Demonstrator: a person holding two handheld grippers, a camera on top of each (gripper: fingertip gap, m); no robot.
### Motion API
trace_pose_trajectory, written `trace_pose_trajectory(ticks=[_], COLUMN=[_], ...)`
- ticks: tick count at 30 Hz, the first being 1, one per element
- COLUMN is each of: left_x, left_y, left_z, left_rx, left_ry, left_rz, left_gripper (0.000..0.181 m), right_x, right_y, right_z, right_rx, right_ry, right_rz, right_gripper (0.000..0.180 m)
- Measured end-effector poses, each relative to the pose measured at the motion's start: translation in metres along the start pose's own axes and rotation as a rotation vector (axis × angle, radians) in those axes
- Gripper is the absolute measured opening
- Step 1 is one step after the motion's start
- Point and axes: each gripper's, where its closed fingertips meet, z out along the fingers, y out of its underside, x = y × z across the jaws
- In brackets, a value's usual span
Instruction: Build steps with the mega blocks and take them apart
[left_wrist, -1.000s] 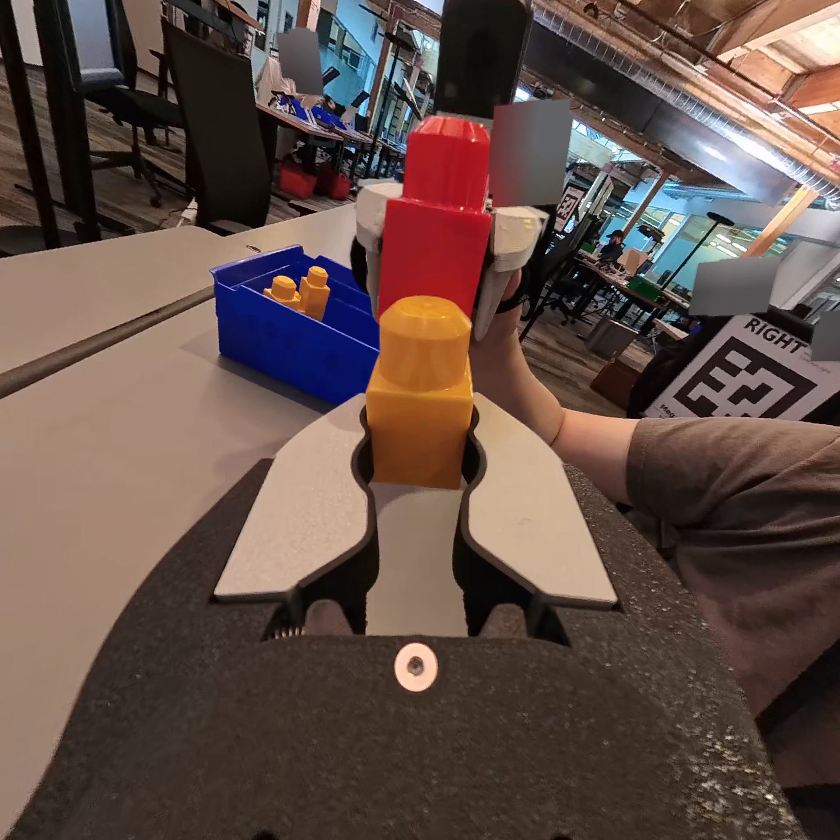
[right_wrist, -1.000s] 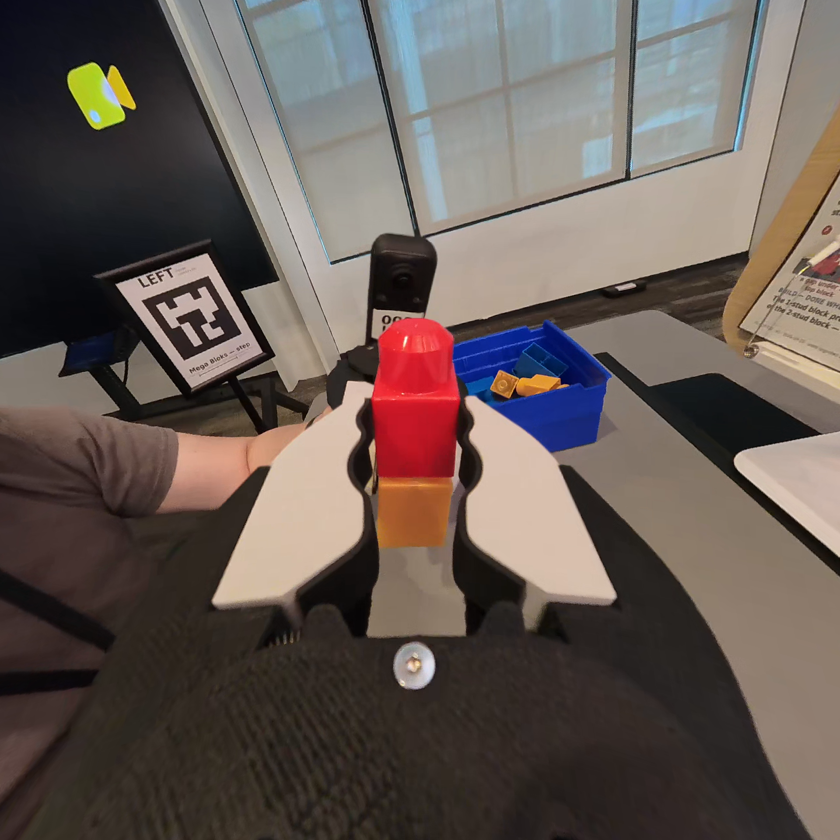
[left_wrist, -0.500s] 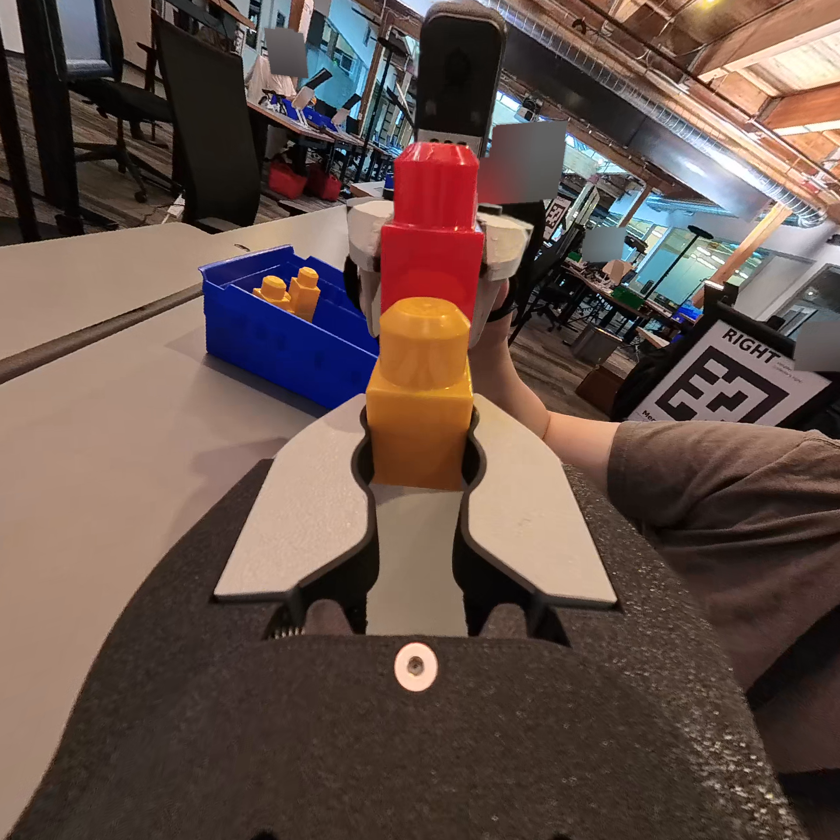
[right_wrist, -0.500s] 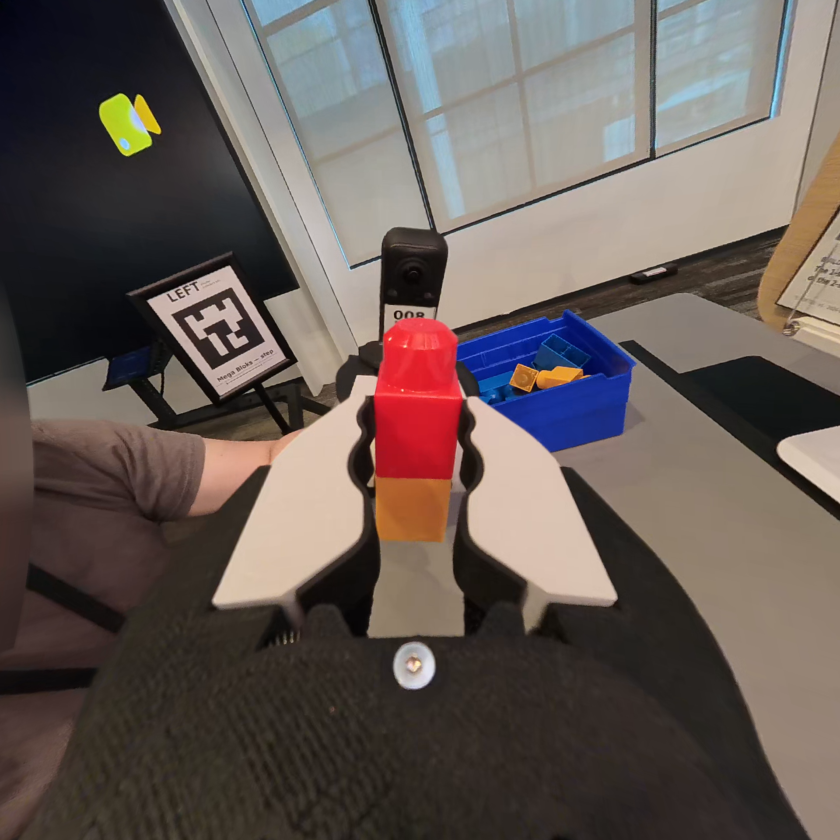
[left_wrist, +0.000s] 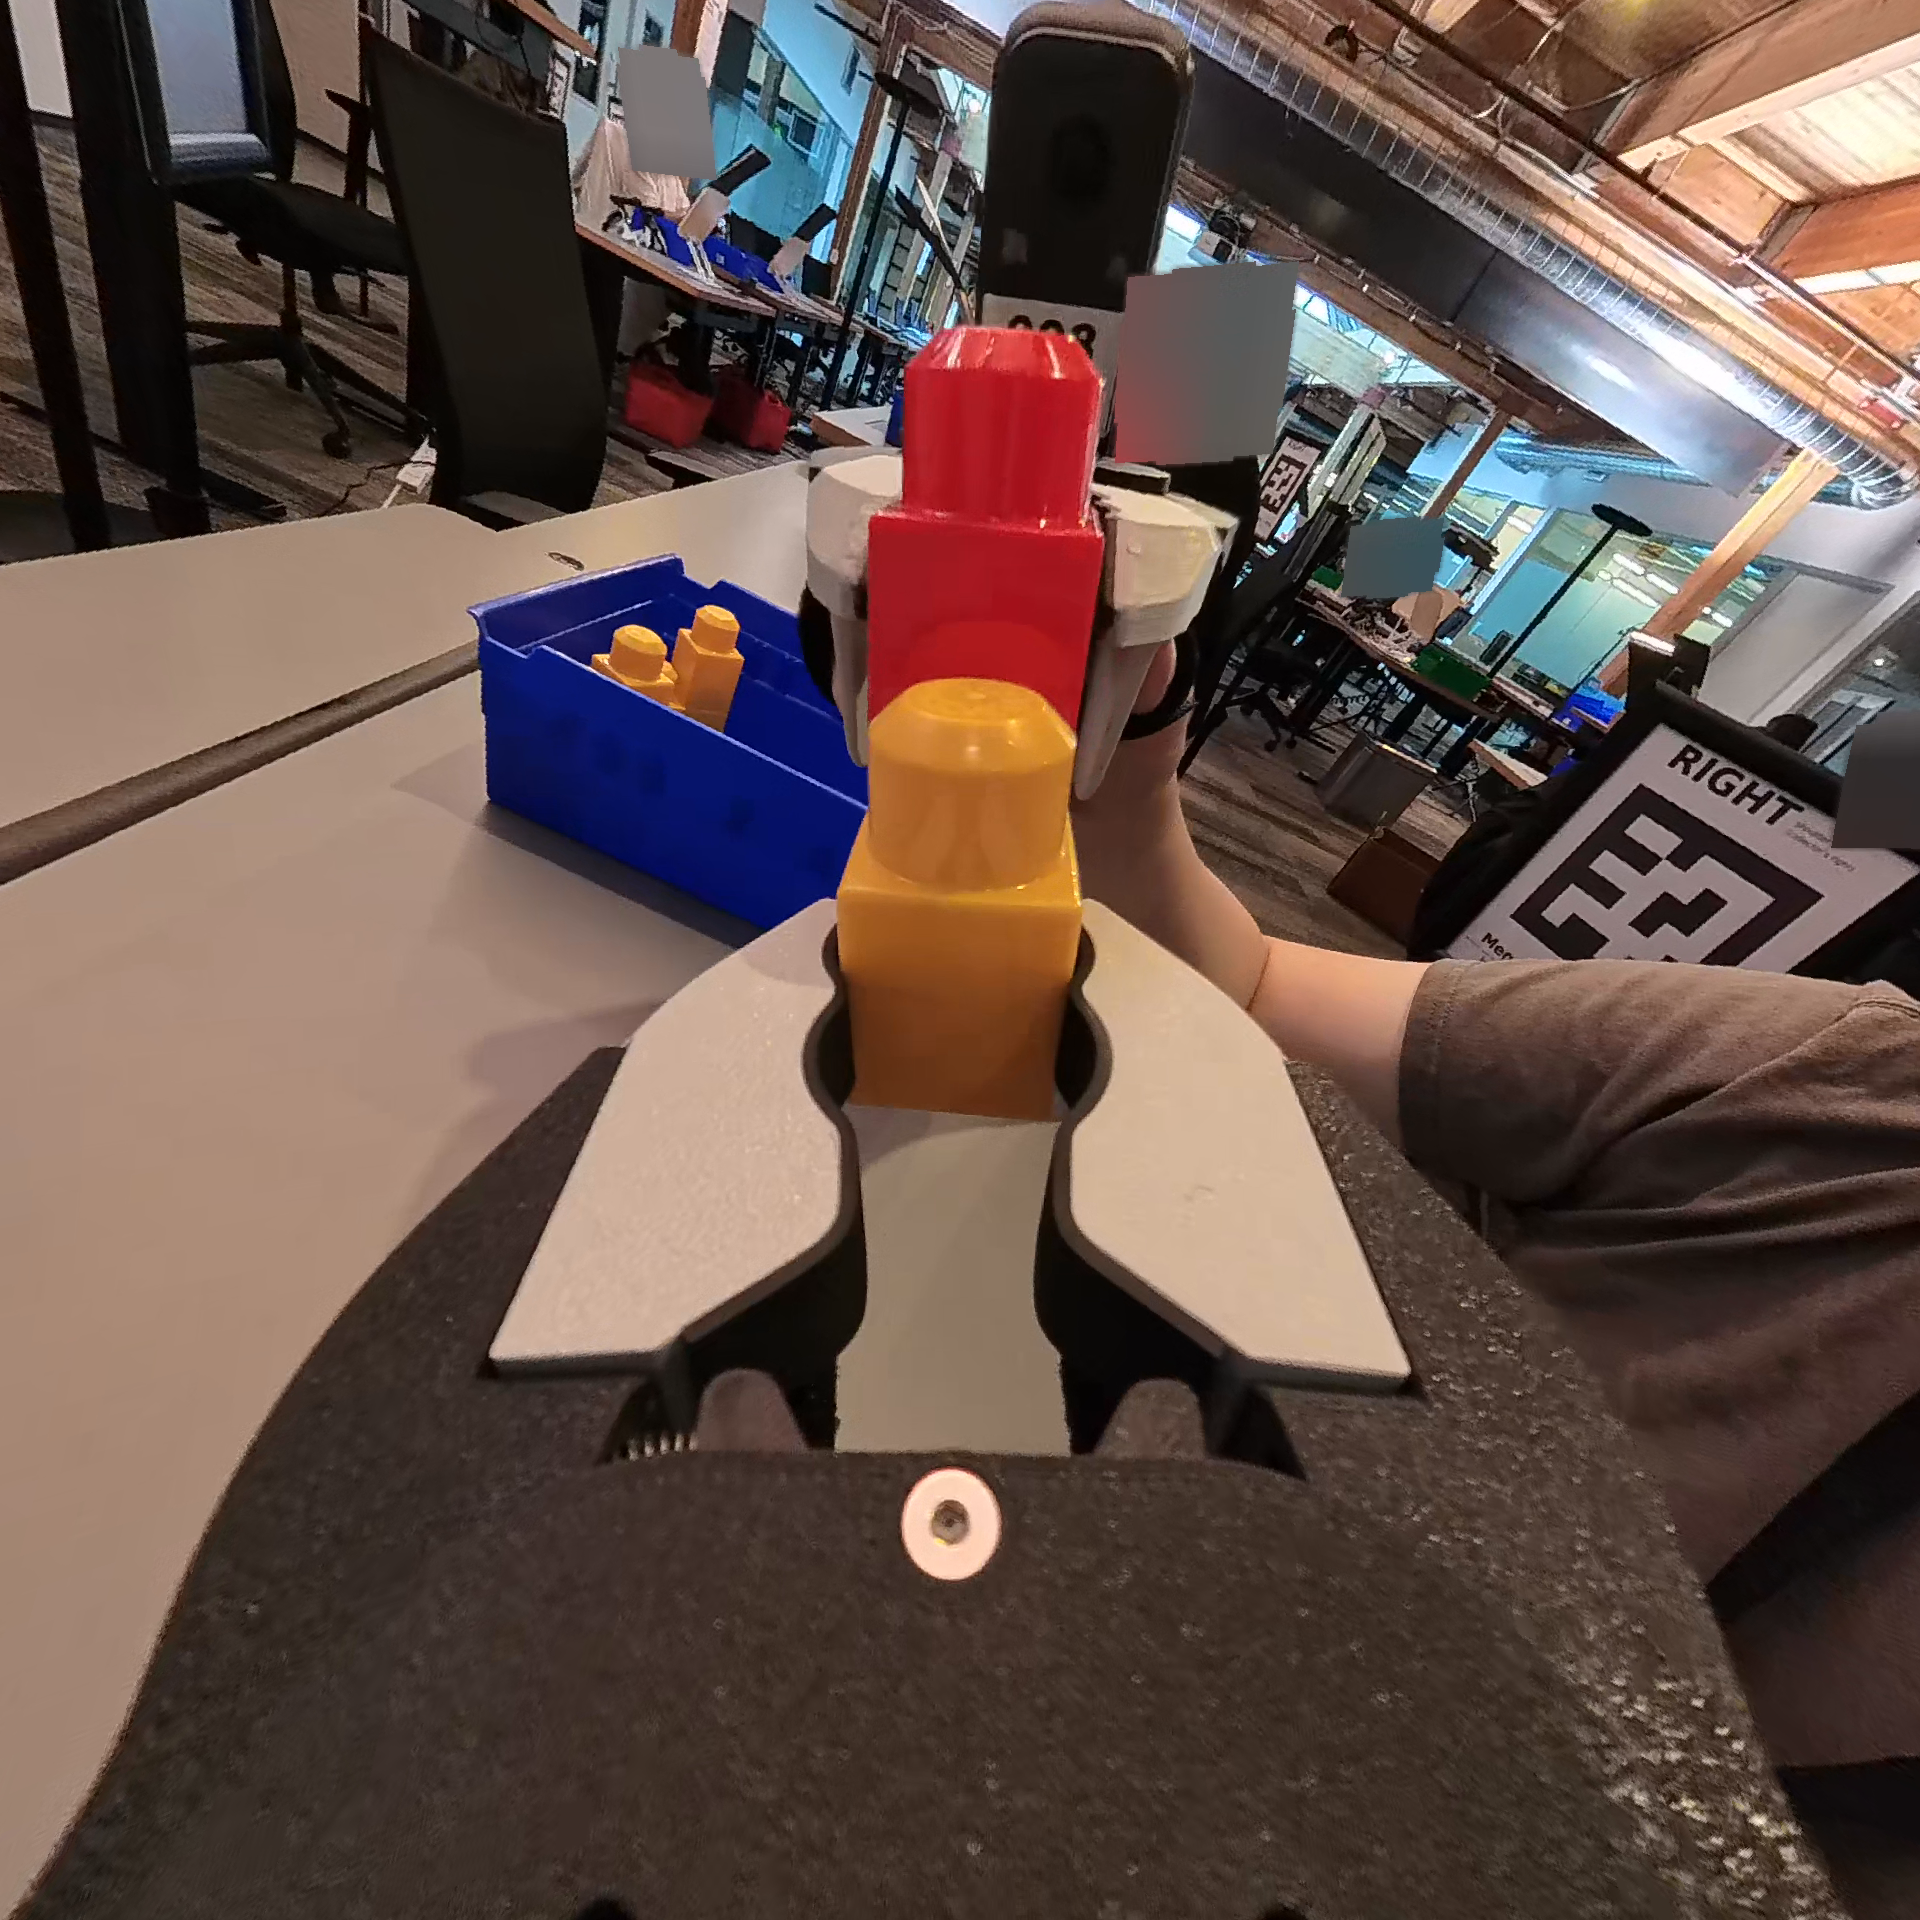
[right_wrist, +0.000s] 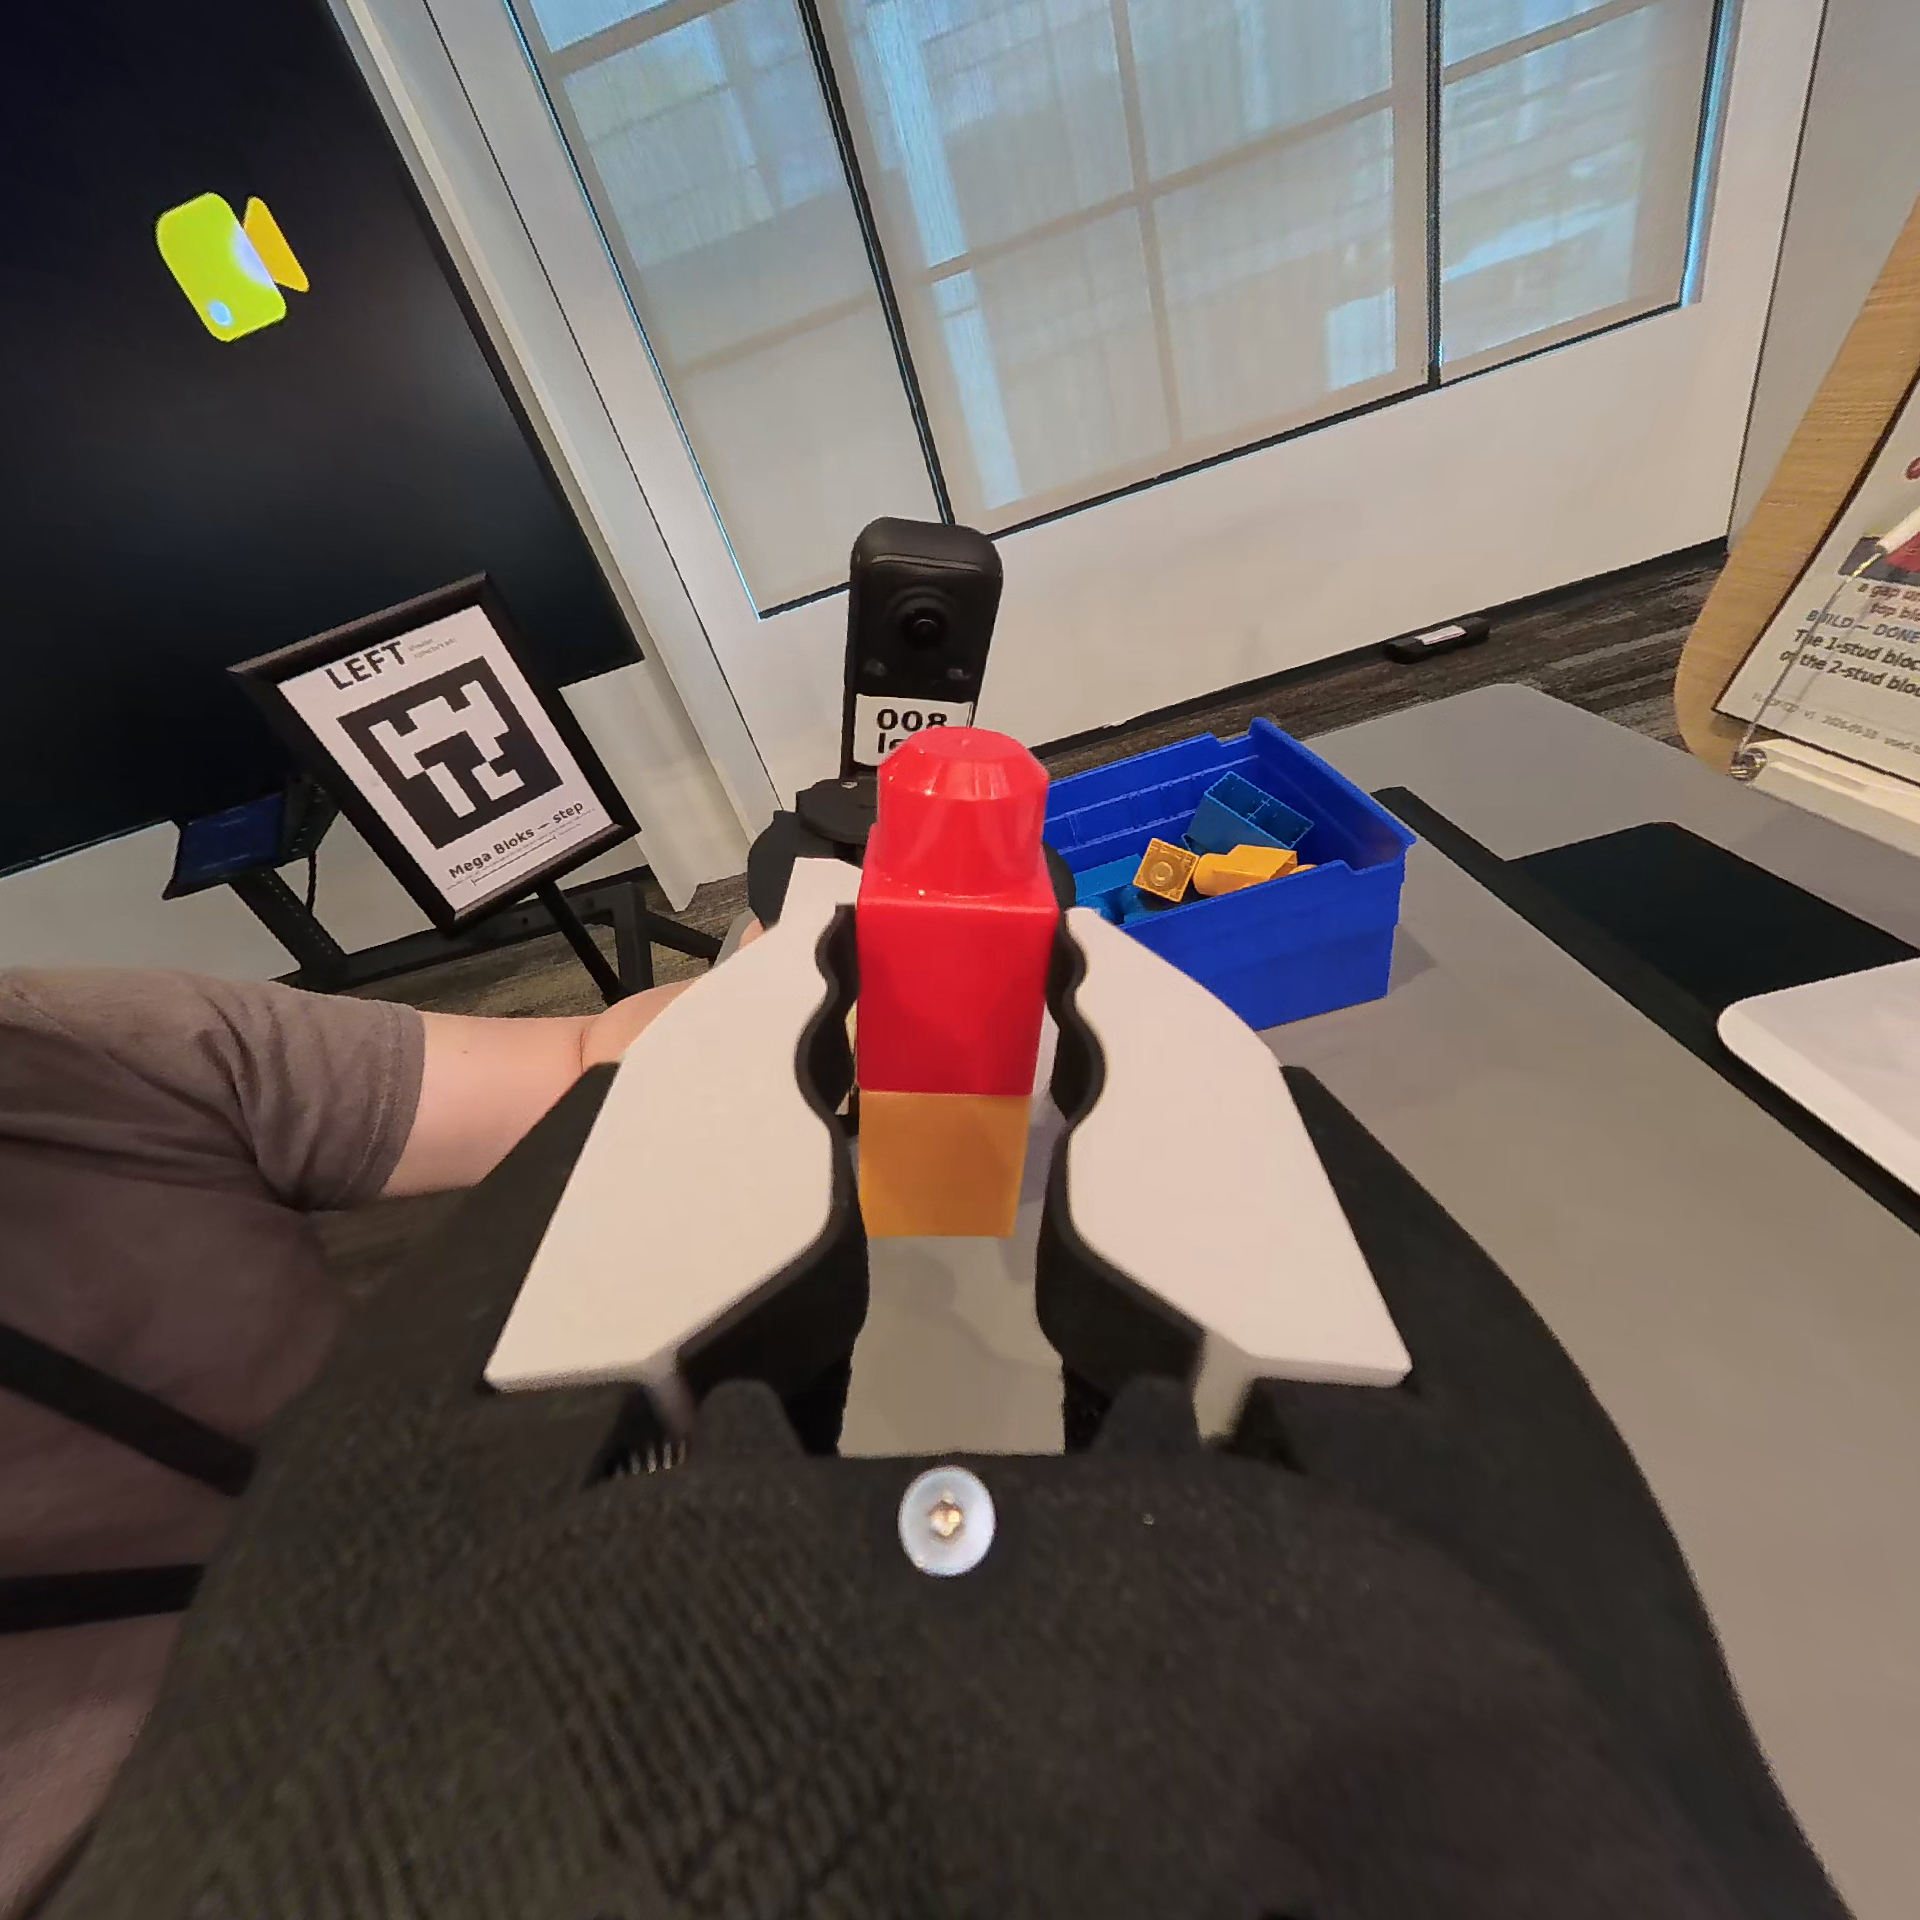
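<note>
In the left wrist view my left gripper (left_wrist: 956, 971) is shut on an orange block (left_wrist: 956, 997), held above the grey table (left_wrist: 260, 1039). A red block (left_wrist: 987, 582) sits on the orange block's far part, one step higher. My right gripper (left_wrist: 992, 623) faces me and is shut on the red block, a white finger on each side. In the right wrist view my right gripper (right_wrist: 951, 935) is clamped on the red block (right_wrist: 951, 935), with the orange block (right_wrist: 940, 1164) under it. The left gripper is mostly hidden behind the blocks there.
A blue bin (left_wrist: 665, 790) holding orange blocks (left_wrist: 686, 665) stands on the table to the left of the blocks. It also shows in the right wrist view (right_wrist: 1299, 935), with blue blocks (right_wrist: 1247, 831) too. Marker placards (left_wrist: 1662, 883) (right_wrist: 457, 758) stand beside the table. A white board (right_wrist: 1849, 1060) lies at right. One gripper's finger ends stand about 5 cm off the other's.
Both grippers have shifted slightly together with the joined blocks. The red block still sits on the orange one, and both grips are unchanged.
</note>
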Motion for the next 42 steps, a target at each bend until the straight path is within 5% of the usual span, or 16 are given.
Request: trace_pose_trajectory(ticks=[21, 25, 32, 35, 37, 39, 42], left_x=[0.0, -0.004, 0.001, -0.001, 0.001, 0.0, -0.005], left_y=[0.004, 0.021, 0.042, 0.041, 0.035, 0.029, 0.03], left_z=[-0.003, -0.004, 0.006, 0.005, 0.004, 0.003, -0.003], left_rx=[-0.051, -0.188, -0.305, -0.298, -0.25, -0.228, -0.256], left_ry=[0.03, -0.016, -0.015, -0.03, -0.025, -0.039, -0.066], left_rz=[0.002, 0.105, 0.191, 0.215, 0.234, 0.229, 0.235], left_gripper=[0.036, 0.036, 0.036, 0.037, 0.037, 0.057, 0.065], right_x=[0.0, -0.009, -0.009, -0.009, -0.009, -0.007, -0.008], right_y=[0.003, -0.001, 0.044, 0.054, 0.052, 0.043, 0.017], right_z=[0.002, -0.015, -0.027, -0.022, -0.022, -0.029, -0.066], right_rx=[-0.019, -0.149, -0.462, -0.514, -0.515, -0.504, -0.48], right_ry=[-0.025, 0.025, 0.053, 0.031, 0.042, 0.092, 0.193], right_rz=[-0.003, -0.174, -0.146, -0.139, -0.146, -0.187, -0.26], right_gripper=[0.036, 0.062, 0.061, 0.037, 0.037, 0.037, 0.037])
